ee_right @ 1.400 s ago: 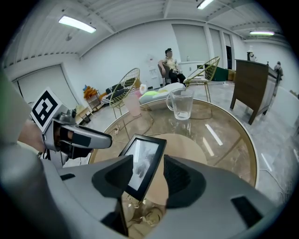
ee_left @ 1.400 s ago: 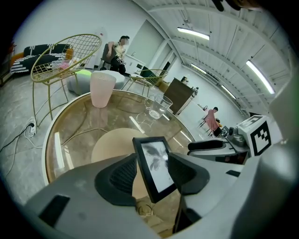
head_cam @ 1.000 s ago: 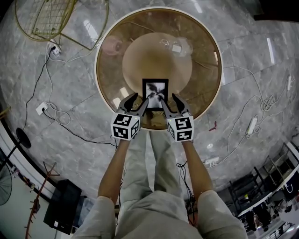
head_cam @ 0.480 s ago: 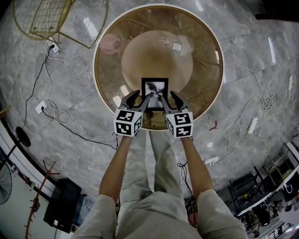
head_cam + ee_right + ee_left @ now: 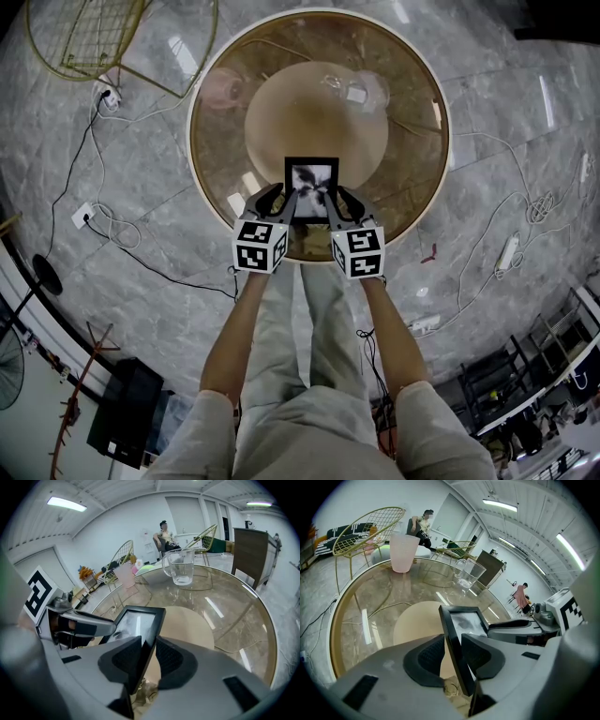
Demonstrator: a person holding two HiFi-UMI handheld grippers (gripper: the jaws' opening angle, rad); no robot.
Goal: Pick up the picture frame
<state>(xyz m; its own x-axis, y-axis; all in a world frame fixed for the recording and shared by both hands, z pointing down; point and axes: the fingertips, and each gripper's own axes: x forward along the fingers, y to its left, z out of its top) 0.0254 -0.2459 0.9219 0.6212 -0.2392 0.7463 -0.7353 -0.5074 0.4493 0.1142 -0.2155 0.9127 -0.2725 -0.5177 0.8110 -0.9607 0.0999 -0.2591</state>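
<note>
Picture frame (image 5: 311, 187): small, rectangular, with a plain black border. It holds a black-and-white print too blurred to make out. In the gripper views it stands on edge, leaning slightly, its glass catching ceiling light.

Position: the frame is close to the near edge of the round glass worktop (image 5: 225, 150), roughly midway along that edge. It sits over the beige disc (image 5: 281, 112) seen through the glass. A pink cup (image 5: 404, 551) and a clear glass jug (image 5: 469, 573) stand well apart from it, towards the far edge.

Left gripper (image 5: 279, 199): it straddles the frame's left side. Its jaws have just been closing, and the ribbed pads now meet the front and back of the border, so it is clamped on the frame.

Right gripper (image 5: 338, 199): it mirrors this on the frame's right side, with one pad on each face, pinching the border.

Both grippers come in from the near edge, angled downward, with the frame between them.

Markings: black-and-white square markers on each gripper's cube.
</note>
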